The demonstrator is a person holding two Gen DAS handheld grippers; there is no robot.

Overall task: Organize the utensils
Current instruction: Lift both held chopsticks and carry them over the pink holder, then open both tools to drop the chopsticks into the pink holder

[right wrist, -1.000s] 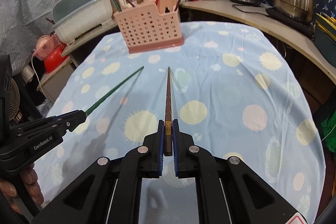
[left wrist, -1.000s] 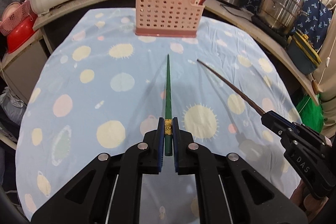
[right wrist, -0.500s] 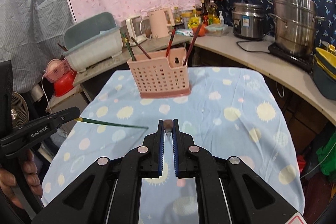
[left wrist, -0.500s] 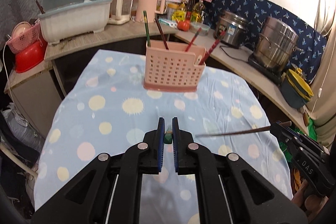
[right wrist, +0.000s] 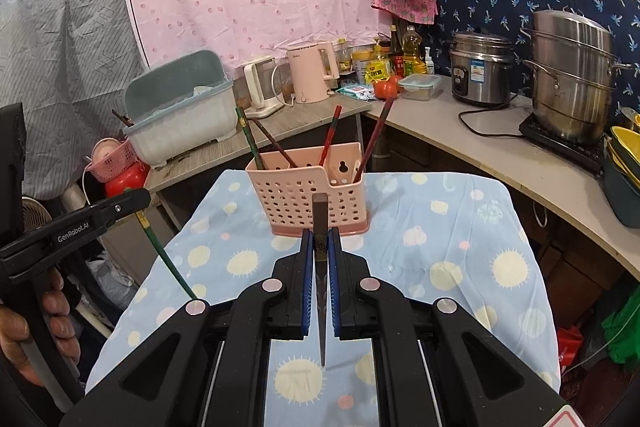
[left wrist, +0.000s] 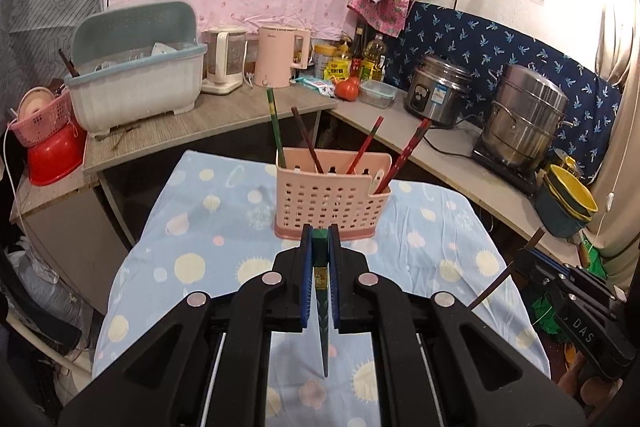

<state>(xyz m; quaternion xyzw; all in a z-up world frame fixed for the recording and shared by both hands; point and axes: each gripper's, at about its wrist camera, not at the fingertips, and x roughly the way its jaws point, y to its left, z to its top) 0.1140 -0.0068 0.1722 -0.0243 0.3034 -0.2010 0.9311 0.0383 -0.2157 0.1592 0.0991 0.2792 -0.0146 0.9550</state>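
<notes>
A pink perforated utensil basket (left wrist: 331, 198) stands at the far end of the table and also shows in the right wrist view (right wrist: 308, 193). It holds several chopsticks upright. My left gripper (left wrist: 320, 241) is shut on a green chopstick (left wrist: 322, 311), its tip pointing down toward me, its thick end up. My right gripper (right wrist: 320, 243) is shut on a dark brown chopstick (right wrist: 320, 223), held the same way. Both grippers hover above the table, short of the basket. The left gripper and green chopstick (right wrist: 166, 261) show at the left of the right wrist view.
The table wears a blue spotted cloth (left wrist: 216, 227). Behind it runs a counter with a dish rack (left wrist: 136, 83), kettles (left wrist: 278, 57), bottles, a rice cooker (left wrist: 436, 93) and a steel steamer pot (left wrist: 520, 117). Stacked bowls (left wrist: 568, 199) sit at the right.
Both grippers have lifted and tilted upward. The chopsticks swung from pointing forward over the cloth to hanging tip-down, and the basket now sits lower and nearer in view.
</notes>
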